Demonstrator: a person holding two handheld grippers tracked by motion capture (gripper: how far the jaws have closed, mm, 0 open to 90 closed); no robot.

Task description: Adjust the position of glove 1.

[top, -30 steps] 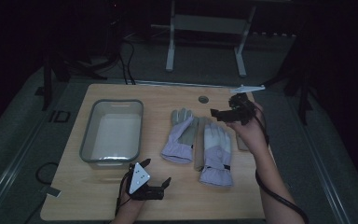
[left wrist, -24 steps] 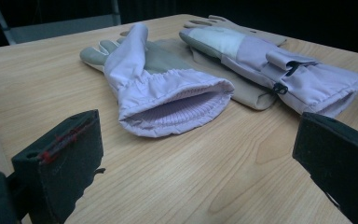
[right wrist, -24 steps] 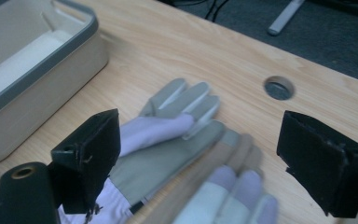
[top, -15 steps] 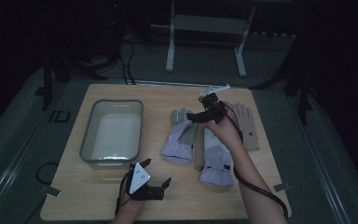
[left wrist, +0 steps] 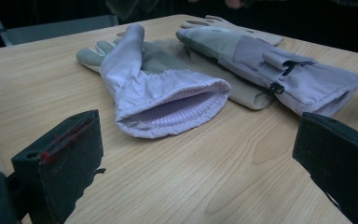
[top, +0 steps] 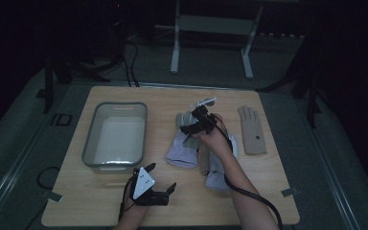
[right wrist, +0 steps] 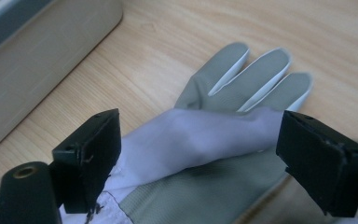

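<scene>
Two lavender and grey gloves lie mid-table. The left glove (top: 182,146) (left wrist: 163,88) (right wrist: 214,135) lies with its cuff toward the front edge. The right glove (top: 218,167) (left wrist: 270,60) lies beside it, partly under a forearm. A flat beige piece (top: 202,158) (left wrist: 244,93) lies between them. My right gripper (top: 190,128) (right wrist: 198,144) hovers open just over the left glove's fingers, jaws on either side of its folded lavender part. My left gripper (top: 168,194) (left wrist: 200,163) rests open near the front edge, facing the left glove's cuff with nothing between its jaws.
A clear plastic bin (top: 90,152) (right wrist: 37,56) stands on the left half of the wooden table (top: 268,182). A separate beige glove (top: 252,130) lies flat at the right. A small pale object (top: 203,102) lies behind the gloves.
My right gripper has swung left from the table's right side to above the left lavender glove. The beige glove at the right now lies uncovered. The left gripper has stayed put.
</scene>
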